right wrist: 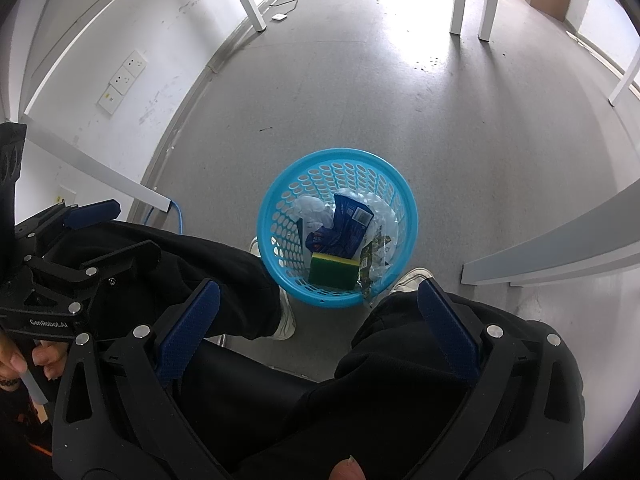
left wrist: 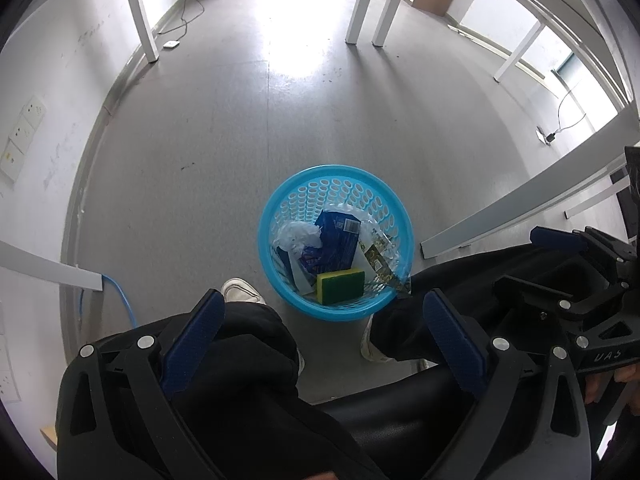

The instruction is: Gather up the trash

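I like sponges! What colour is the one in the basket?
Green with a yellow edge, clearest from the left wrist.

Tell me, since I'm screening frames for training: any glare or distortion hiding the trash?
Left wrist view: window glare whitens the far floor, walls bow with fisheye, yet the blue basket and sponge stay sharp. Right wrist view: same glare far off, basket clear.

A grey speckled floor (left wrist: 224,128) carries everything here. At near centre a round blue perforated basket (left wrist: 280,204) stands directly on it, with a white shoe (left wrist: 240,290) just to its left and another (right wrist: 408,278) just to its right. White table legs (left wrist: 360,8) stand far off, and one more (left wrist: 142,16) at the far left, beside a small white adapter (left wrist: 171,44) with its cable. A blue cable (left wrist: 120,296) trails along the near left wall. Dark specks, perhaps dirt, dot the far floor.
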The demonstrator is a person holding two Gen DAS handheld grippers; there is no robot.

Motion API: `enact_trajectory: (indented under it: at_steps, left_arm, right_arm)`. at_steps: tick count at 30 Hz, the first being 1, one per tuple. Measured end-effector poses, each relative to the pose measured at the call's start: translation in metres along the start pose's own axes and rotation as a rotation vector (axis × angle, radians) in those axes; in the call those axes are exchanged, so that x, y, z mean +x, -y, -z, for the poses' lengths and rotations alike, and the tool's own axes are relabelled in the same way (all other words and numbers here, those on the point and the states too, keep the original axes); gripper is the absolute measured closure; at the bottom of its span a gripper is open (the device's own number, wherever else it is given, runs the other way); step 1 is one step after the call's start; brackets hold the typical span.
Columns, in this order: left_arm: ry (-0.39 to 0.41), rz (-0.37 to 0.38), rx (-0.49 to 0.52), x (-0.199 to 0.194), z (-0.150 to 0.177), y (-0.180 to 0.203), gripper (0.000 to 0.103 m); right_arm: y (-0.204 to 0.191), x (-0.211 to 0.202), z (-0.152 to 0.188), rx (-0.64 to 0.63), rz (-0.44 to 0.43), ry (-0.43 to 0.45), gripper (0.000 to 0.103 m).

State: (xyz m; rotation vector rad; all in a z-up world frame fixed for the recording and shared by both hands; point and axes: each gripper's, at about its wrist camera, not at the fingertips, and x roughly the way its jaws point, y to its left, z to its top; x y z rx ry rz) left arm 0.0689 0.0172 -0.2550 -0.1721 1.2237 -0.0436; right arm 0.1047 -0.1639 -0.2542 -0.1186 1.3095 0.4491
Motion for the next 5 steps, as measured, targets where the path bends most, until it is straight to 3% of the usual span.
enact_trajectory:
  at_steps: [5]
  left_arm:
    - [-0.012, -0.001, -0.015, 0.0033, -0.0011, -0.0041, 0.006]
  right_arm:
    - [0.0003, 0.0001, -0.0004, 0.001, 0.0, 0.0, 0.008]
